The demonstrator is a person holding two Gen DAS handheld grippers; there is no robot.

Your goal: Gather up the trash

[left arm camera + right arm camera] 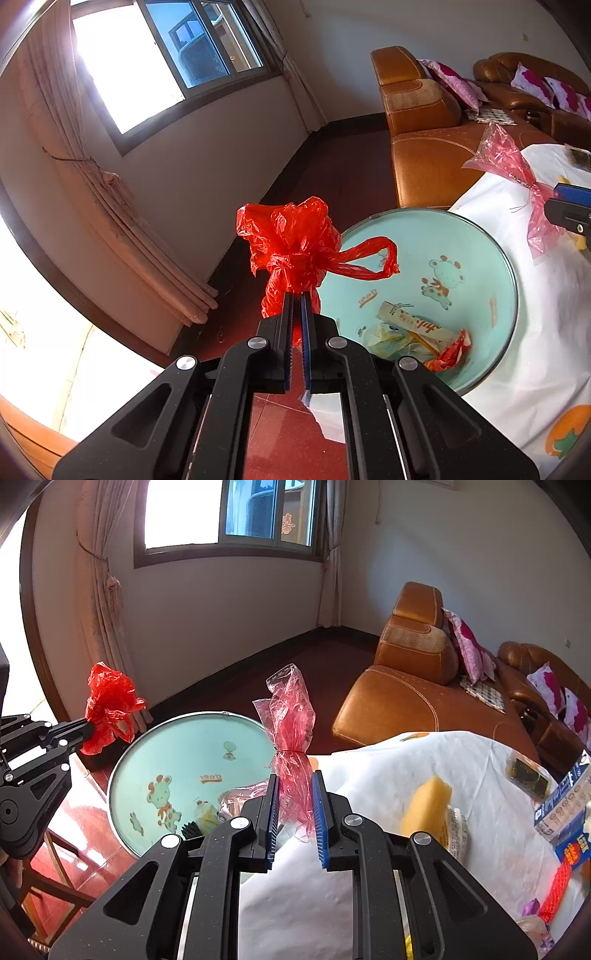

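Left wrist: our left gripper (pixel 298 299) pinches red bag (pixel 291 240) beside the basin (pixel 509 280) | right wrist: our right gripper (pixel 295 812), part-closed, clamps pink wrapper (pixel 291 716) over tabletop (pixel 369 775) edge | basin holds scraps (pixel 413 338)

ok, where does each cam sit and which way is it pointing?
Left wrist: on the left gripper, looking along its fingers at the red bag it clamps, with the basin beyond; the right gripper shows at the edge.
Right wrist: on the right gripper, facing the pink wrapper it holds, above the table.
Shared: both bags, basin, sofa, window.
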